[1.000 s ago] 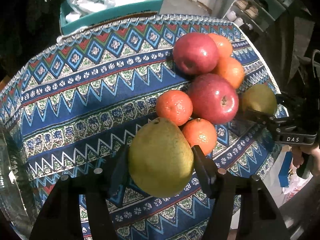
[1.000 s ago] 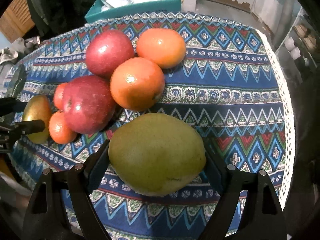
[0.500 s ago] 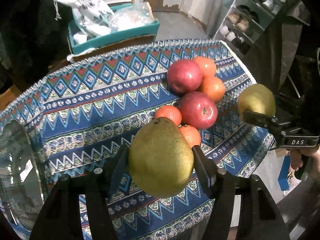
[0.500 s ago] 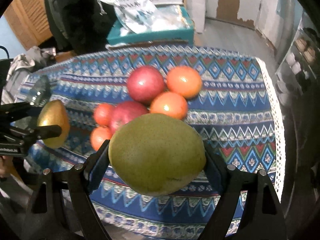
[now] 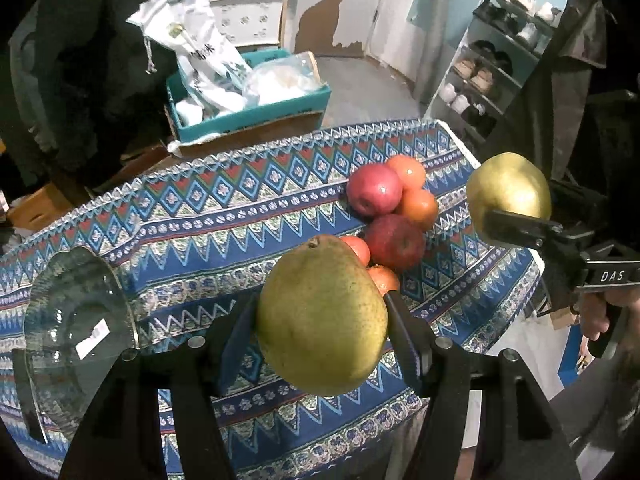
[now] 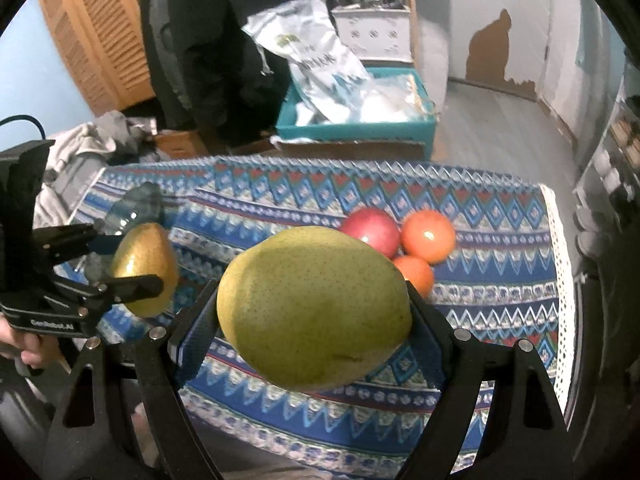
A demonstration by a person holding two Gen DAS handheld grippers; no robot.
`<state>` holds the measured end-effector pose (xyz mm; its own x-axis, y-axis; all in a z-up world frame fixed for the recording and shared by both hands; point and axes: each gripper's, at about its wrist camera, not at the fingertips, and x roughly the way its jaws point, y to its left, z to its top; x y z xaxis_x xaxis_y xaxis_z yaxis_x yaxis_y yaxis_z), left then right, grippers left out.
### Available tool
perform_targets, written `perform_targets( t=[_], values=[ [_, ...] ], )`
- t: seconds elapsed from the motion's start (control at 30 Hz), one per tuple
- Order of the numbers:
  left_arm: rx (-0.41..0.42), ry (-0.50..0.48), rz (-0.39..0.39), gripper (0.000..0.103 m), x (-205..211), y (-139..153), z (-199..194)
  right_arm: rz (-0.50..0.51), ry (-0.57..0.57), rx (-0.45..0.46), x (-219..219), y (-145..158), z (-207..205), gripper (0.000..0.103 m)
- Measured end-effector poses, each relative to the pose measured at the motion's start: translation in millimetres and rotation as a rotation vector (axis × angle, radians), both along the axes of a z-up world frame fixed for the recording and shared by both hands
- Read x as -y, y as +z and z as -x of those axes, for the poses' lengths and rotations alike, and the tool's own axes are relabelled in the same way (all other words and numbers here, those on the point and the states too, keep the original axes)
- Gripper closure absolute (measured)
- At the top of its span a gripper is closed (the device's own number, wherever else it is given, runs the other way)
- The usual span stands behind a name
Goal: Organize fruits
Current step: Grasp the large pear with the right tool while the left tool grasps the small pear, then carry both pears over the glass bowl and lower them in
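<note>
Left gripper (image 5: 322, 316): jaws clenched on a speckled green-yellow pear (image 5: 322, 320), held in the air above the near edge of the patterned blue cloth-covered table (image 5: 224, 216).
Right gripper (image 6: 314, 316): jaws clenched on a second broad green-yellow pear (image 6: 314, 308), also off the table.
Handling: likely firm but bruisable, smooth-skinned and moderately heavy; best held across the widest belly, as both are now, with modest squeeze.
Left pear axis: roughly upright, stem end up and tilted slightly away.
Right pear axis: lies sideways, across the jaws; which end carries the stem I cannot tell.
Remaining fruit: red apples (image 5: 374, 194) and oranges (image 5: 418, 208) clustered touching on the table's right part.
Likely destination: clear glass bowl (image 5: 76, 320) at the left edge.
</note>
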<state>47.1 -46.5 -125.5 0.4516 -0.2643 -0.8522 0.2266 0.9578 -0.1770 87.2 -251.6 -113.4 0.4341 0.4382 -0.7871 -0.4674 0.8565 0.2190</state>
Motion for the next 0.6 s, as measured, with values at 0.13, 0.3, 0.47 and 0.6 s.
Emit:
perform_targets(
  t=[0.13, 0.3, 0.47, 0.6],
  values=[
    [0.019, 0.008, 0.009, 0.038, -8.7, 10.0, 5.1, -0.016, 0.019, 0.017, -11.5, 11.7, 2.6, 0.019],
    [0.046, 0.023, -0.002, 0.038, -19.6, 21.5, 12.4, -0.037, 0.057, 0.034, -33.6, 25.7, 4.2, 0.019],
    [0.053, 0.042, 0.004, 0.038, -33.4, 25.9, 17.7, -0.050, 0.098, 0.045, -59.8, 33.8, 4.4, 0.019],
    [0.061, 0.066, 0.000, 0.038, -48.1, 27.1, 21.6, -0.058, 0.125, 0.045, -80.2, 37.0, 2.7, 0.019]
  ],
)
